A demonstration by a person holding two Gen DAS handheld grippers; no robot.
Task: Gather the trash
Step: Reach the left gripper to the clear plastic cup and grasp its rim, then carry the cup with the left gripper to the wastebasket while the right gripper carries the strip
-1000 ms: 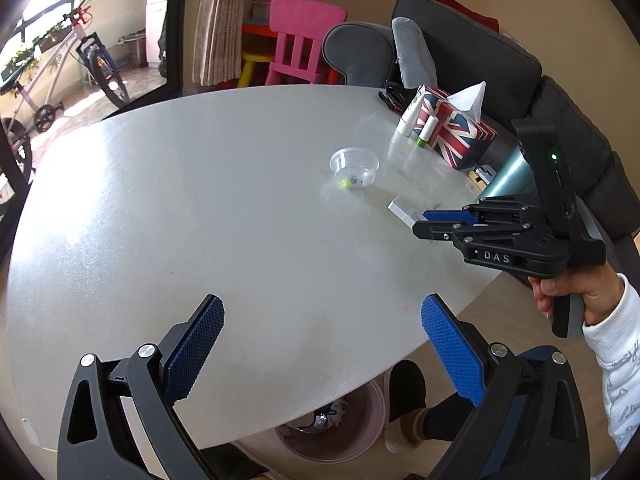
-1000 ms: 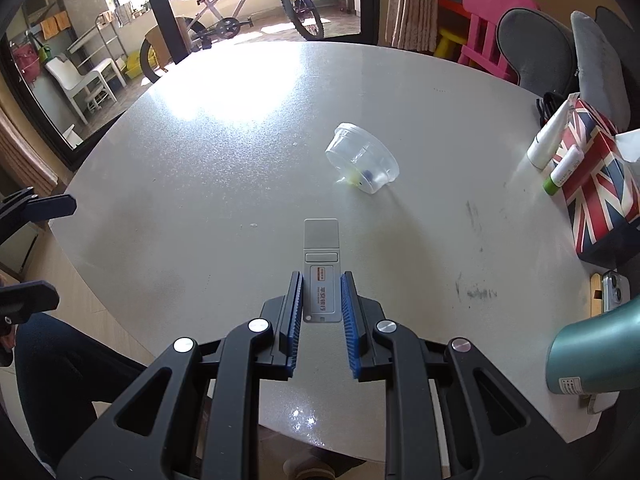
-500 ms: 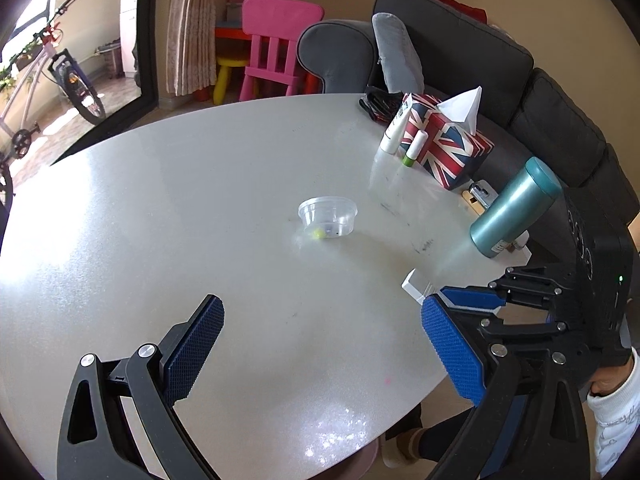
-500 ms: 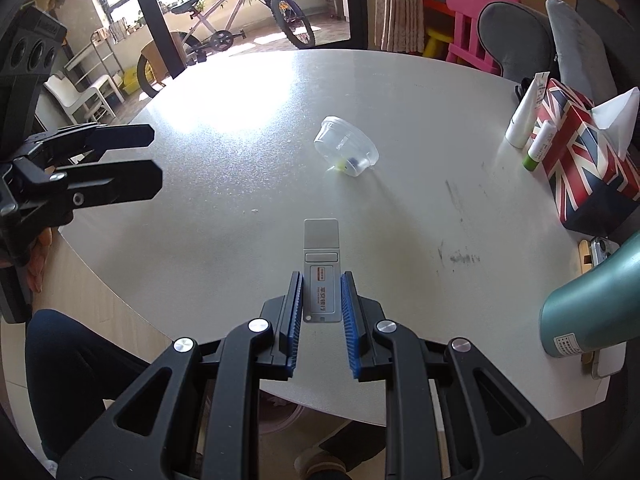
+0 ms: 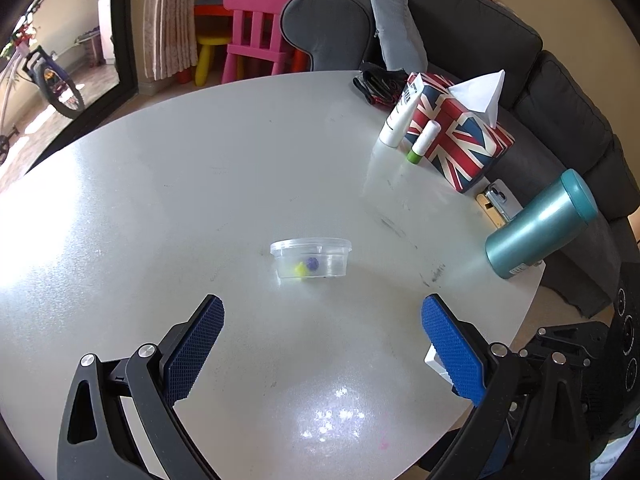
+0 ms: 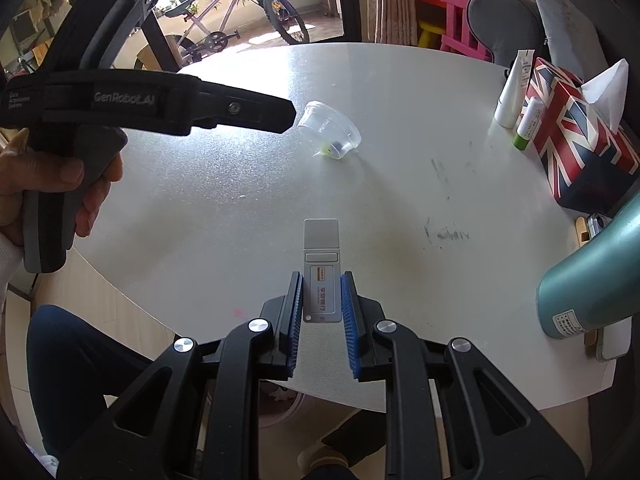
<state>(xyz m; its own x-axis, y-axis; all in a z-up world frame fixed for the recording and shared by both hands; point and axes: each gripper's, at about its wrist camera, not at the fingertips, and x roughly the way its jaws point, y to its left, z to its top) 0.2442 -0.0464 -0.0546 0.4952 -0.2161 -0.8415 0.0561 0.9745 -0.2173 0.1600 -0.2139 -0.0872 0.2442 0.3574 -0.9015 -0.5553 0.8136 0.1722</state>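
Note:
A clear plastic cup with a yellow and a purple bit inside stands on the white round table; it also shows in the right wrist view. My left gripper is open and empty, above the table just short of the cup. My right gripper is shut on a small white flat box with printed text, held above the table's near edge. The box's end shows behind my left gripper's right finger.
A Union Jack tissue box, a white tube, a green-capped stick, a teal flask and a phone stand at the table's right. A pinkish bin sits on the floor below the near edge. A sofa and pink chair stand behind.
My left gripper has moved forward over the table toward the cup, still open. My right gripper has kept hold of the white box and drawn back a little toward the table edge.

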